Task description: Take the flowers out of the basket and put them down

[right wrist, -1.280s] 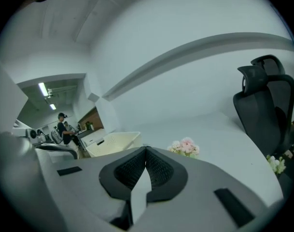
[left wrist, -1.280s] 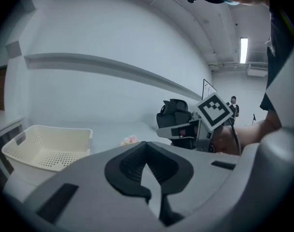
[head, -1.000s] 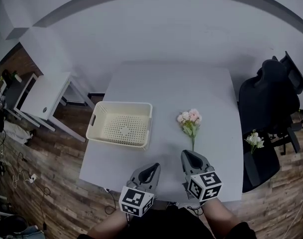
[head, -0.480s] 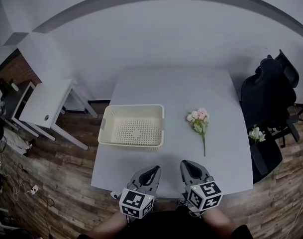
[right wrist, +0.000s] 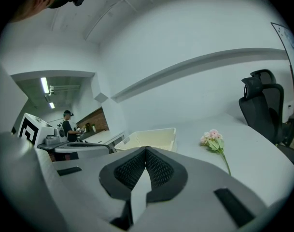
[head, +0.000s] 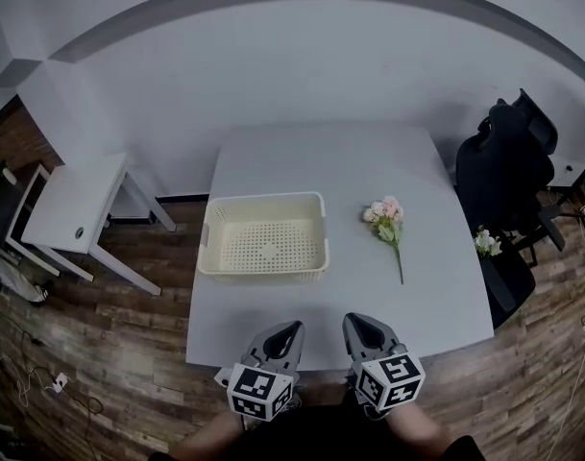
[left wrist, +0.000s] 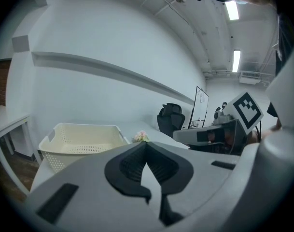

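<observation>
Currently left tongs [head: 289, 328], right tongs [head: 355, 321] closed, empty.

— What's the basket [head: 263, 248] made of?
— Cream plastic, perforated, faintly glossy.
— The bench [head: 321, 166] under it?
— Smooth, matt grey. The floor [head: 109, 353] below it is wood plank.

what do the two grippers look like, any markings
Both the left gripper and right gripper are grey, tapering to a point, with black ribbed pads inside. Each carries a white cube printed with black square markers.
</observation>
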Motion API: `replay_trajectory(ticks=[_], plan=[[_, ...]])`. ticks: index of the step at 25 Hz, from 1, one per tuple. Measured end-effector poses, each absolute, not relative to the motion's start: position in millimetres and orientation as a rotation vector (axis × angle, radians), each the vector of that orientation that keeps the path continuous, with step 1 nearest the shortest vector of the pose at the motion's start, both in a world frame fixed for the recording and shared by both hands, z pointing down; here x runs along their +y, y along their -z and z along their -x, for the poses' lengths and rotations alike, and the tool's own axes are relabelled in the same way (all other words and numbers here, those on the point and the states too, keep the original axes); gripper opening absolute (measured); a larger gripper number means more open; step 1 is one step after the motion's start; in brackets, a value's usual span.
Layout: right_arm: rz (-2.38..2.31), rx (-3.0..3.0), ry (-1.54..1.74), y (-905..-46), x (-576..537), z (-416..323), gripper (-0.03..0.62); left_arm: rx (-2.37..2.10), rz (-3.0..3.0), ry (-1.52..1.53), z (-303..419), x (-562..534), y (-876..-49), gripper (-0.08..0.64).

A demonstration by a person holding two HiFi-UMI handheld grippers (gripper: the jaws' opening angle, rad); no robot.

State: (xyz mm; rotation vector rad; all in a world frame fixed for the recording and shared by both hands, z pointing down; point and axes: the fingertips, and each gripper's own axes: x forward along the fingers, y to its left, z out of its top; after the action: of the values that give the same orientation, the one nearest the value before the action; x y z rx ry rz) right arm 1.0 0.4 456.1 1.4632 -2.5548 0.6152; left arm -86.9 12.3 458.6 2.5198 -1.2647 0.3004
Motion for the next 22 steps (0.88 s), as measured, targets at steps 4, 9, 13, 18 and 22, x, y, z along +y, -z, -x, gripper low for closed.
replay_trajectory(ticks=[4,9,13,18,22], plan=[[-1.472,-2.544,-0.61,-457,16,20,0.021,-1.232,-2.533,-0.293,102,20,-459,0.006],[-1.49,-2.535,-0.606,-459,34,33,0.021,-1.189,-2.56,-0.289,108,33,-459,0.006],[-1.516,-2.527,-0.598,-458,46,36,0.021,-1.171,-2.578,-0.288,110,44,-457,0.006],[-1.528,-2.528,-0.594,-456,58,38,0.021,-1.151,-2.593,-0.285,109,57,-455,0.006],[-1.538,-2.529,-0.593,-455,66,37,0.021,-1.139,-2.604,-0.28,108,65,-454,0.006]])
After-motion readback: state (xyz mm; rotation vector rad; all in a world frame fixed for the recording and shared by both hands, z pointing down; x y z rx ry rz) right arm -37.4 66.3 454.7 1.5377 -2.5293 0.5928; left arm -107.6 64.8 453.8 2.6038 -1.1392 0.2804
